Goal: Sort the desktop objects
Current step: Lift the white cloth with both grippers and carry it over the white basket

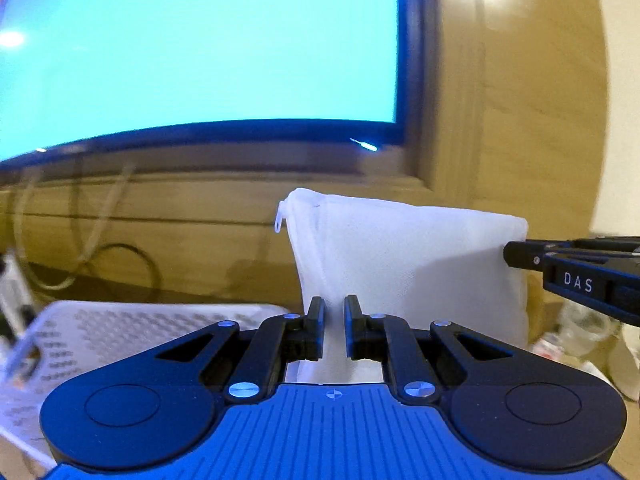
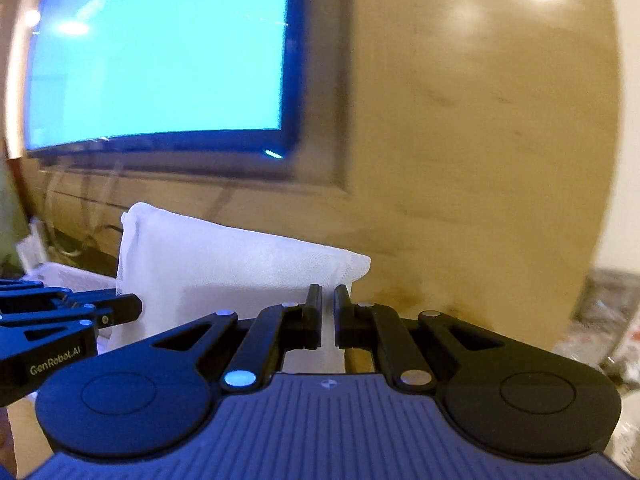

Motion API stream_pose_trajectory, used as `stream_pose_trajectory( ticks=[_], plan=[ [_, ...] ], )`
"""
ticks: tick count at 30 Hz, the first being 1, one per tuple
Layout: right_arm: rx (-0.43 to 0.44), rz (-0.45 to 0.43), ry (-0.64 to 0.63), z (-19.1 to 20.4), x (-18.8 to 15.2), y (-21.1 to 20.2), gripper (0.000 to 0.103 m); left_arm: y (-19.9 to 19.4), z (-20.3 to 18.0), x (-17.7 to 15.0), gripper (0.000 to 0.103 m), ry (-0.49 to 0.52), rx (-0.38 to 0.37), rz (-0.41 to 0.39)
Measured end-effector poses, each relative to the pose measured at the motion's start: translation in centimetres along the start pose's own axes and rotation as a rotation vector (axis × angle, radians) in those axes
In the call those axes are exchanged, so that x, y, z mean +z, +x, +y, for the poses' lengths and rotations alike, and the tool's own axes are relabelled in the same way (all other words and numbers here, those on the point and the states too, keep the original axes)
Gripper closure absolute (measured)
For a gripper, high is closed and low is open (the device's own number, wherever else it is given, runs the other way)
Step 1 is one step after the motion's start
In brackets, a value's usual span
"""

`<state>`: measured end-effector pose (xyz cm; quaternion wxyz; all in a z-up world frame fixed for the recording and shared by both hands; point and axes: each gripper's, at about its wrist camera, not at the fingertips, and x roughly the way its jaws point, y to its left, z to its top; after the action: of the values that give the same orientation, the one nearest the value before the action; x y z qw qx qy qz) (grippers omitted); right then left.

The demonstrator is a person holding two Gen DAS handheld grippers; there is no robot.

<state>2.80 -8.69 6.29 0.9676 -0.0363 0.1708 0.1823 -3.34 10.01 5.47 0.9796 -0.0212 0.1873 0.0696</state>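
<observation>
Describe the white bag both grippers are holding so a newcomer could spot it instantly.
Start at the glowing cyan screen on the wooden wall. Below its lower right corner hangs a white mesh pouch, pinched by the left gripper and right gripper. Unlike the perforated white basket beside it, it is soft fabric with a zipper pull.

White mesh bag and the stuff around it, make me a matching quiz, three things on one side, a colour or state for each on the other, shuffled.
Things:
1. white mesh bag
2. screen
3. perforated basket

States:
A. glowing cyan
B. low at left, behind the left gripper
C. pinched by both grippers, zipper end up

Pairs: 1-C, 2-A, 3-B
</observation>
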Motion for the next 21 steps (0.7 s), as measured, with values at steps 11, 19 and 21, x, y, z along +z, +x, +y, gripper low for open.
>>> stream_pose_trajectory(
  ticks=[11, 19, 21],
  plan=[
    [0.261, -0.002, -0.087, 12.6, 2.5, 2.8, 0.097, -3.7, 11.5, -0.6, 0.097, -0.065, 0.262, 0.006],
    [0.342, 0.162, -0.112, 20.0, 0.5, 7.8, 0.097, -1.8, 19.2, -2.9, 0.089, -0.09, 0.333, 0.167],
    [0.329, 0.215, -0.119, 21.3, -0.2, 8.7, 0.097, -0.7, 20.5, -3.6, 0.089, -0.099, 0.325, 0.206]
  ],
)
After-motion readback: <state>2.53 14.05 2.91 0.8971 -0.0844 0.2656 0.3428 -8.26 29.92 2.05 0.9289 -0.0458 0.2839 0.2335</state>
